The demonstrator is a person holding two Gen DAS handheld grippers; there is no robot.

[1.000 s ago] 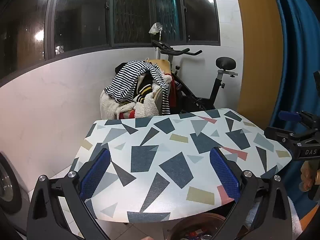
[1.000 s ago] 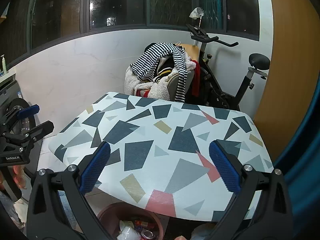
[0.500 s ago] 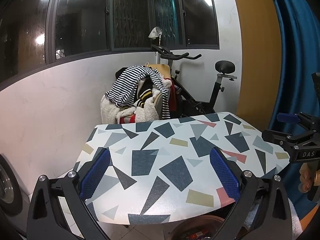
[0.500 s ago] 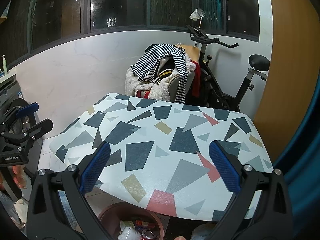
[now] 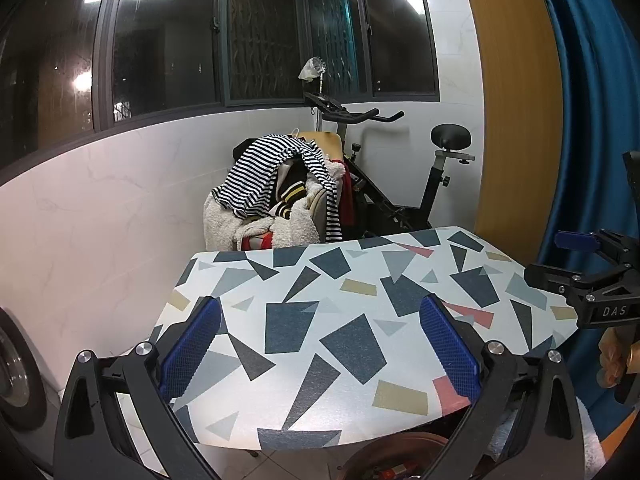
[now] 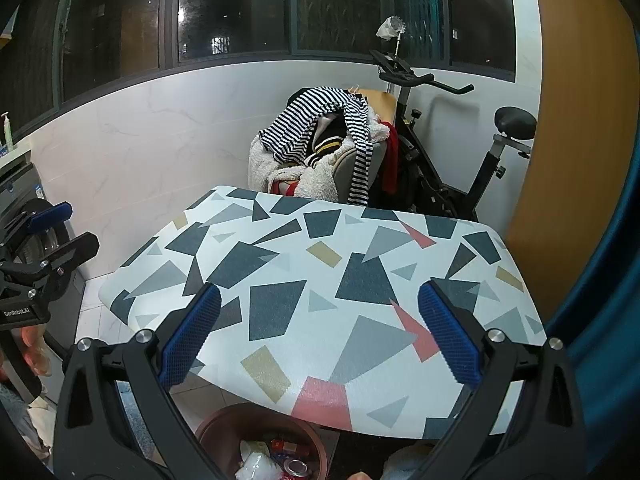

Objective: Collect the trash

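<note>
Tools [image 5: 320, 344] [image 6: 320, 340] both wide, empty; table [image 6: 280, 264] ahead, bin [image 6: 224, 432] beneath edge.

left wrist: near table [image 5: 320, 280], facing windows | right wrist: same, shares table [image 6: 320, 272]

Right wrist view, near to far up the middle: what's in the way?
Trash bin with litter → patterned table → pile of clothes → white wall → dark windows.
</note>
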